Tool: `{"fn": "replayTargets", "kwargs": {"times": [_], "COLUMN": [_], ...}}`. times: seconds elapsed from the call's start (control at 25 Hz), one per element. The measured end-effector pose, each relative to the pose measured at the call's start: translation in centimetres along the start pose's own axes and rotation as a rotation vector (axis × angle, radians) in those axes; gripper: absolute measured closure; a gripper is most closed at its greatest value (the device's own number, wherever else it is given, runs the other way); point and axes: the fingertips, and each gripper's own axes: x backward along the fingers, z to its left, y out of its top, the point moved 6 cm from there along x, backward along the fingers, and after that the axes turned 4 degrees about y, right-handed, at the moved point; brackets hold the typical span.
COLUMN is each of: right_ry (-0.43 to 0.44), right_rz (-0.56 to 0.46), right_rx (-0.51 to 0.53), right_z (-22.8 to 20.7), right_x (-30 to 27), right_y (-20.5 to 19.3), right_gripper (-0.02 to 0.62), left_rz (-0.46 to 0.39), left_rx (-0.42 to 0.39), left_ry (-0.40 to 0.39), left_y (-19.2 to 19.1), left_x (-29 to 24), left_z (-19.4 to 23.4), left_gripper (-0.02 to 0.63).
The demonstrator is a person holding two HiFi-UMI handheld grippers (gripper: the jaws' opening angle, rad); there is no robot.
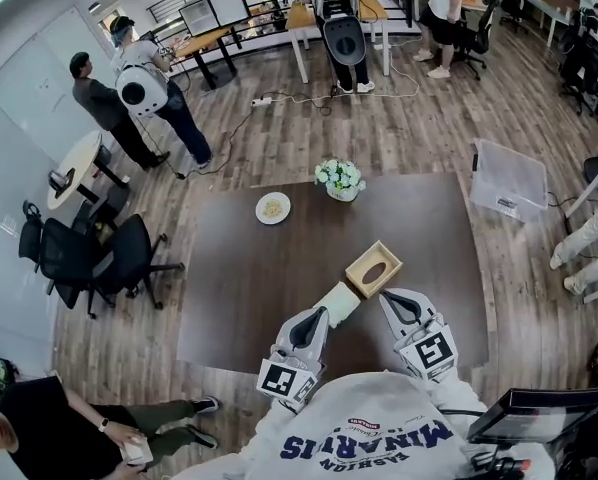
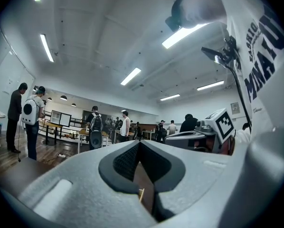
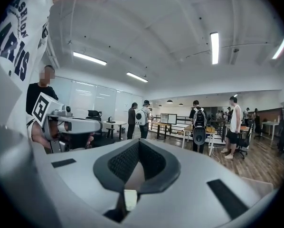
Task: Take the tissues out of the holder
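A wooden tissue holder (image 1: 373,269) with an oval slot in its top stands on the dark brown table (image 1: 239,298), near the front edge. A white tissue pack (image 1: 341,303) lies beside its near left corner. My left gripper (image 1: 320,317) points at the pack from just behind it; whether it touches the pack I cannot tell. In the left gripper view the left gripper (image 2: 140,144) has its jaws together with nothing between them. My right gripper (image 1: 392,297) sits right of the pack, close to the holder's near side. Its jaws are also shut and empty in the right gripper view (image 3: 138,144).
A pot of white flowers (image 1: 340,179) and a small plate (image 1: 273,208) stand at the table's far side. Office chairs (image 1: 89,258) are to the left, a clear plastic bin (image 1: 509,179) to the right, a monitor (image 1: 534,415) at lower right. Several people stand around.
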Motion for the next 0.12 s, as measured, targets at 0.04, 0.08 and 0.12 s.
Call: {"fn": "replayTargets", "kwargs": {"times": [0.04, 0.08, 0.12], "right_ry": [0.003, 0.005, 0.008], "right_rz": [0.002, 0.003, 0.004], "right_rx": [-0.003, -0.007, -0.011], "right_z": [-0.13, -0.22, -0.31], "right_x": [0.07, 0.14, 0.22], "right_y": [-0.13, -0.29, -0.47], "right_gripper": [0.589, 0.589, 0.589], "left_rz": [0.003, 0.007, 0.012], "left_rx": [0.001, 0.001, 0.000], "left_ry": [0.004, 0.007, 0.009], "left_y": [-0.11, -0.22, -0.33], "left_x": [0.01, 0.02, 0.03], "left_z": [-0.15, -0.30, -0.45], "left_gripper": [0.604, 0.604, 0.604]}}
